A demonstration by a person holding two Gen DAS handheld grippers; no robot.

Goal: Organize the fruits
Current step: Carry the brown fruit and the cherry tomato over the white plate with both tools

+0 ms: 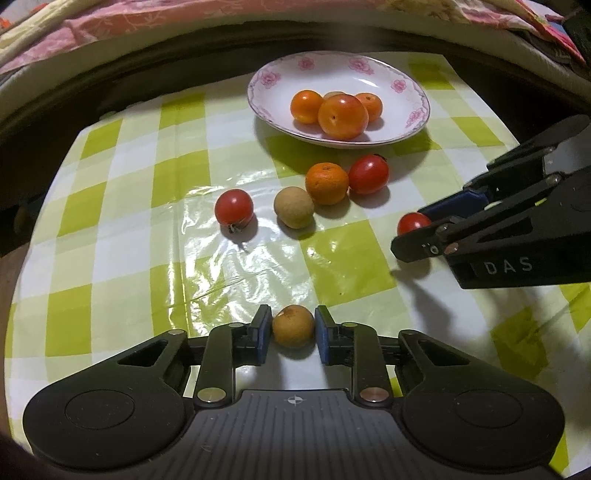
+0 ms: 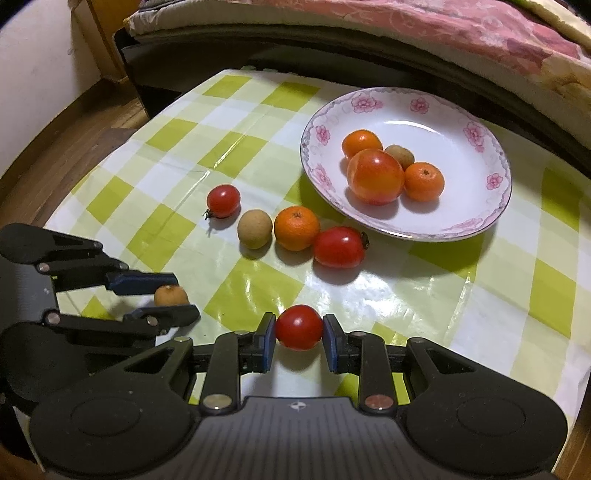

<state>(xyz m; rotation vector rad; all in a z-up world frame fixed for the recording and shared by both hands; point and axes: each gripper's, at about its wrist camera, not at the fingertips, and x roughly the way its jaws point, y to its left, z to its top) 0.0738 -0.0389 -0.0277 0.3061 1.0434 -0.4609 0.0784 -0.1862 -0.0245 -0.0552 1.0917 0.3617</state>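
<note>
My left gripper [image 1: 293, 328] is shut on a small brown longan [image 1: 293, 326], low over the checked cloth; the right wrist view shows this longan [image 2: 170, 295] between the left fingers. My right gripper [image 2: 299, 328] is shut on a small red tomato [image 2: 299, 327], which the left wrist view shows at the right [image 1: 413, 223]. A flowered white plate [image 1: 369, 70] at the back holds two tangerines, a larger orange-red fruit [image 1: 342, 116] and a half-hidden longan. Loose on the cloth lie a tomato [image 1: 233, 206], a longan [image 1: 293, 206], a tangerine [image 1: 327, 183] and another tomato [image 1: 368, 174].
The green and white checked cloth [image 1: 129, 221] covers a small table. A bed with a pink quilt [image 2: 461, 26] runs along the far side. Wooden floor [image 2: 74, 122] and a wall lie beyond the table's left edge.
</note>
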